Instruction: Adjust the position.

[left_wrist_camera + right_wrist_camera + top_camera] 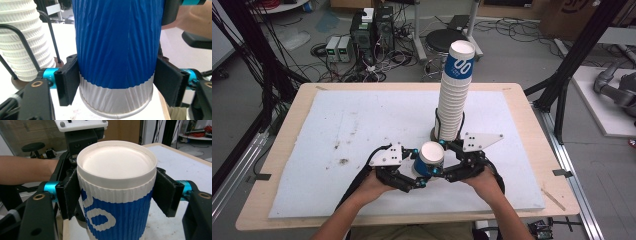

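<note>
A blue-and-white ribbed paper cup (430, 157) stands upside down on the white mat near the table's front middle. My left gripper (422, 170) comes in from the left, and its pads press the cup's lower blue wall (116, 50) from both sides, just above the white rim band. My right gripper (442, 159) comes in from the right, and its pads clasp the cup (115, 202) near its upturned base. Right behind stands a tall stack of the same cups (454, 95), upside down in a black wire holder (23, 42).
The white mat (362, 130) covers most of the wooden table (287, 150). The stack's round base (434, 134) sits just beyond the held cup. Black frame posts (572, 65) rise at the right, and computers and cables lie on the floor beyond the table.
</note>
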{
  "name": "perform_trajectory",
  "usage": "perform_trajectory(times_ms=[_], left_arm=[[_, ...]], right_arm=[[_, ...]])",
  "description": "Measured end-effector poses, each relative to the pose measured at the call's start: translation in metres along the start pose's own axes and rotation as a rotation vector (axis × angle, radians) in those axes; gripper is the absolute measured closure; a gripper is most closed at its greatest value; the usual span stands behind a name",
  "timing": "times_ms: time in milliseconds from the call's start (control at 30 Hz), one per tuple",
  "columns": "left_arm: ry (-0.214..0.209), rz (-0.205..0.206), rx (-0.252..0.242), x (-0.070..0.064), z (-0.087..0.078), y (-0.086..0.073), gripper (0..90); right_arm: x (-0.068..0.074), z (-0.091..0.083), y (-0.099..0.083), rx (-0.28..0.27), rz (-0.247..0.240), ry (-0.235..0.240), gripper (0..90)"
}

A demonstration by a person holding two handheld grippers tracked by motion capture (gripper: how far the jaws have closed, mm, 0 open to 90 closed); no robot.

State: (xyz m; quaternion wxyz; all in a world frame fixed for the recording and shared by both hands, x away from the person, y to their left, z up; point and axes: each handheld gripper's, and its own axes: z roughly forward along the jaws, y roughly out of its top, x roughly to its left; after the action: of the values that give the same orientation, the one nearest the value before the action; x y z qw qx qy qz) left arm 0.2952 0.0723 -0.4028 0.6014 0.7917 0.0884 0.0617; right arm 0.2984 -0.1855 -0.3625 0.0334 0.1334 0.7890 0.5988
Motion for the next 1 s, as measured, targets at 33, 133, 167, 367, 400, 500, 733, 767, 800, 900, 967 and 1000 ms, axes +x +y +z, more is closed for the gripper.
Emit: perform_trajectory(times_ms=[33,133,167,367,400,500,733,767,800,900,967,1000], left_arm=[[0.0,0.0,0.0,0.0,0.0,0.0,27.8],[0.001,0.003,0.018,0.0,-0.001,0.0,28.6],[0.0,0.006,0.025,0.001,-0.002,0.0,28.8],[0.004,0.008,0.07,0.003,-0.008,0.006,30.1],[0.004,0.008,0.07,0.003,-0.008,0.006,30.1],[0.01,0.02,0.138,0.006,-0.011,0.013,30.2],[0.012,0.051,0.287,0.012,-0.019,0.031,30.2],[0.011,0.056,0.309,0.013,-0.02,0.034,30.2],[0.003,0.062,0.35,0.014,-0.021,0.037,30.2],[0.001,0.077,0.4,0.014,-0.021,0.041,30.2],[-0.004,0.089,0.439,0.015,-0.02,0.043,30.1],[-0.007,0.097,0.467,0.014,-0.019,0.044,30.2]], right_arm=[[0.0,0.0,0.0,0.0,0.0,0.0,29.6],[0.0,0.001,-0.001,0.014,0.01,-0.001,28.5],[0.0,0.002,-0.001,0.011,0.01,-0.007,26.2],[0.0,-0.003,0.002,-0.016,0.027,-0.001,18.1],[0.0,-0.003,0.002,-0.016,0.027,-0.001,18.1],[-0.002,-0.011,0.006,-0.022,0.028,-0.021,18.1],[-0.005,-0.02,0.009,0.01,0.002,-0.046,14.4],[-0.005,-0.02,0.009,0.01,0.002,-0.046,14.4],[-0.006,-0.021,0.008,0.027,-0.012,-0.054,14.4],[-0.006,-0.021,0.008,0.052,-0.028,-0.068,14.4],[-0.006,-0.022,0.008,0.076,-0.042,-0.075,14.4],[-0.006,-0.022,0.008,0.09,-0.052,-0.078,14.4]])
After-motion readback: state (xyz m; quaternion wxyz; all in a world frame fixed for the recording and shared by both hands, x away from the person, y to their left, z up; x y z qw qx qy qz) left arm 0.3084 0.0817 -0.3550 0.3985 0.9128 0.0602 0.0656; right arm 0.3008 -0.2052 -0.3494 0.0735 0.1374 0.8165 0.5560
